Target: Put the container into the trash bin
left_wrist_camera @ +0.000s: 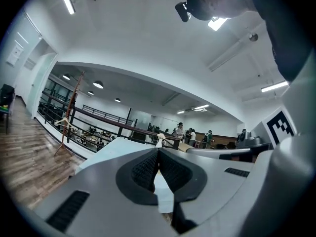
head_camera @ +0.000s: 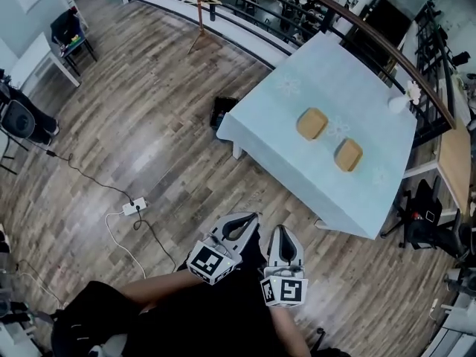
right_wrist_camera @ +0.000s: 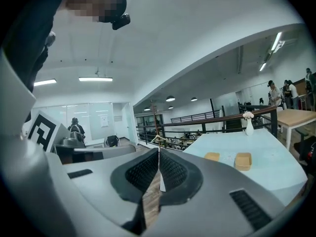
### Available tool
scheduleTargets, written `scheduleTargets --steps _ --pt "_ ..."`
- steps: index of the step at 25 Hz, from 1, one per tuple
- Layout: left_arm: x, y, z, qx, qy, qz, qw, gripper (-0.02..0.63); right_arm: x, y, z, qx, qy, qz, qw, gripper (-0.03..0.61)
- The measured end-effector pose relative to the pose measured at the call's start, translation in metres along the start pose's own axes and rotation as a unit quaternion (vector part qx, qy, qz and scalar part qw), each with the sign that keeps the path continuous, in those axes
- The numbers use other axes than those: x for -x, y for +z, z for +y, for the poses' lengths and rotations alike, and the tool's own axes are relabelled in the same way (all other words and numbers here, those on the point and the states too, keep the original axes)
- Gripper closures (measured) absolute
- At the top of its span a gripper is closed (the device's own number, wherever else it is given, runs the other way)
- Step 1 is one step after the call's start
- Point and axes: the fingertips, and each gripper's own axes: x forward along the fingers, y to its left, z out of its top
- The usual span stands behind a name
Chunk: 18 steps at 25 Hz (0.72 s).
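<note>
Overhead, two tan containers [head_camera: 312, 123] on one blue table [head_camera: 327, 73], left tool [head_camera: 244, 223] and right tool [head_camera: 284, 236] both closed, empty.

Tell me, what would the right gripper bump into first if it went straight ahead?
Probably nothing nearby. The shut right gripper aims just left of the blue table, over bare floor, toward the coat stand by the railing. It might clip the table; depth is unclear.

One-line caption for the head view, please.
Left gripper and right gripper shut, empty, held short of the cloth-covered table bearing two tan containers.
</note>
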Motion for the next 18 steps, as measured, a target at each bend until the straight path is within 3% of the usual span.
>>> scheduleTargets --steps 7,13,18 --pt "-0.097 0.003 -0.003 -0.009 -0.028 0.024 0.9993 0.603 -0.044 0.004 -0.087 -0.031 -0.022 0.014 0.999 0.546" --pt "-0.185 0.021 0.002 -0.012 -0.024 0.031 0.9991 0.603 -0.077 0.027 -0.169 -0.037 -0.026 0.008 0.999 0.546" --pt "-0.224 0.023 0.011 -0.001 -0.015 0.033 0.9993 0.604 -0.102 0.027 -0.213 -0.046 -0.02 0.014 0.999 0.545"
